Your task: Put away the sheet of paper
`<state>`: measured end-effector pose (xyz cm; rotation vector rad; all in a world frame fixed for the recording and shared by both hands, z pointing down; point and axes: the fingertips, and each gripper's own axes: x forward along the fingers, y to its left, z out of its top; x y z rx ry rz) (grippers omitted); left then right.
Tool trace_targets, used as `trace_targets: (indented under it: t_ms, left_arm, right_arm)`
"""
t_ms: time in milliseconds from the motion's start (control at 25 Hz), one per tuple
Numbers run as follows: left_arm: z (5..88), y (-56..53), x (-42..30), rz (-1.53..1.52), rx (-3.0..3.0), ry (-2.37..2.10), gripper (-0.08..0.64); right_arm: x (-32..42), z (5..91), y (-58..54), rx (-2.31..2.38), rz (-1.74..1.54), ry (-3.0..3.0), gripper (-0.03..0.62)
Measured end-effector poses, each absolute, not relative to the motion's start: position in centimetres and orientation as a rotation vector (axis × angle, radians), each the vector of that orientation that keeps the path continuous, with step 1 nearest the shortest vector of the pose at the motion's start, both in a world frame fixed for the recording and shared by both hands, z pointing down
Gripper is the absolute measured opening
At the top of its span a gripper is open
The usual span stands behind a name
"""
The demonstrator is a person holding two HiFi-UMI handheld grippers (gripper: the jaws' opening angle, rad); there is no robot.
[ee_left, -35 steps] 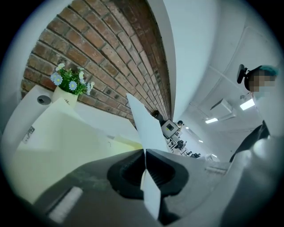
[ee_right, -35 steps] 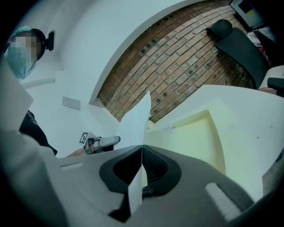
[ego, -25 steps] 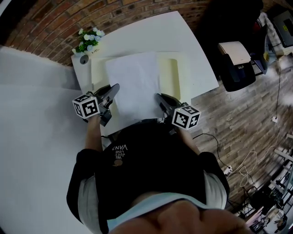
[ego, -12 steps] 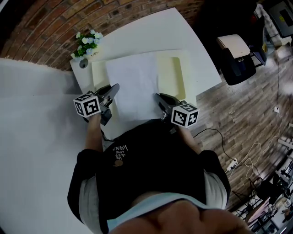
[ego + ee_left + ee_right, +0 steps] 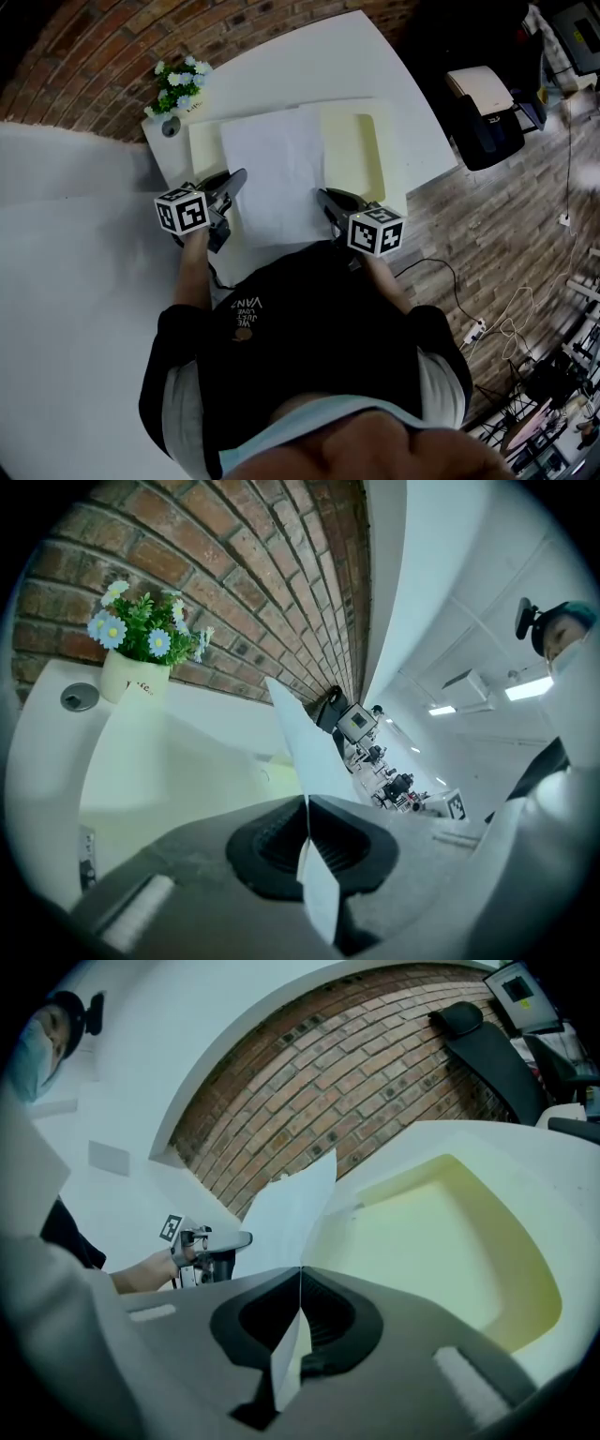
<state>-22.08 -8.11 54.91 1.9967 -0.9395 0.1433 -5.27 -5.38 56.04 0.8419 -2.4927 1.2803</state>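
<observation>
A white sheet of paper [image 5: 274,173] is held flat over a pale yellow open folder [image 5: 352,155] on the white table [image 5: 319,70]. My left gripper [image 5: 236,178] is shut on the sheet's near left corner, and the paper edge [image 5: 305,752] runs out from between its closed jaws. My right gripper [image 5: 325,196] is shut on the near right corner; the sheet [image 5: 291,1208] stands up from its jaws beside the folder's yellow inside [image 5: 441,1241]. The other gripper [image 5: 211,1246] shows across the sheet.
A small pot of flowers [image 5: 178,89] stands at the table's far left corner by the brick wall [image 5: 225,574], next to a round cable hole [image 5: 171,125]. An office chair [image 5: 487,117] stands on the wooden floor to the right.
The sheet and both grippers have kept their places; only the head camera has shifted slightly, so the table sits a little higher in the picture.
</observation>
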Motion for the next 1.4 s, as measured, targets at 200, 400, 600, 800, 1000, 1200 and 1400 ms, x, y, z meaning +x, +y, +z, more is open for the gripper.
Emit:
trace_targets:
  t_ms: [200, 400, 600, 800, 1000, 1200, 1400]
  left_arm:
    - [56.2, -8.3, -22.3, 0.151, 1.975, -0.940, 0.000]
    - [57.0, -8.2, -22.4, 0.156, 1.954, -0.944, 0.000]
    - [57.8, -8.1, -22.6, 0.162, 1.938, -0.952, 0.000]
    - [58.7, -8.0, -22.7, 0.172, 1.922, -0.951, 0.000]
    - [59.5, -7.9, -22.7, 0.177, 1.902, -0.952, 0.000]
    - [60.0, -8.0, -23.0, 0.146, 1.890, -0.948, 0.000]
    - [60.5, -8.2, -23.1, 0.162, 1.883, -0.955, 0.000]
  right_arm:
    - [-5.4, 56.8, -5.7, 0.850, 1.263, -2.458, 0.002]
    - [-5.5, 57.3, -5.7, 0.838, 1.255, -2.435, 0.002]
    - [-5.7, 57.9, -5.8, 0.828, 1.242, -2.416, 0.002]
    - [-5.7, 58.4, -5.9, 0.826, 1.239, -2.393, 0.002]
    - [-5.8, 58.6, -5.8, 0.819, 1.239, -2.376, 0.002]
    - [-6.0, 59.0, -5.9, 0.829, 1.234, -2.360, 0.002]
    - [-5.7, 59.2, -6.1, 0.860, 1.232, -2.341, 0.014]
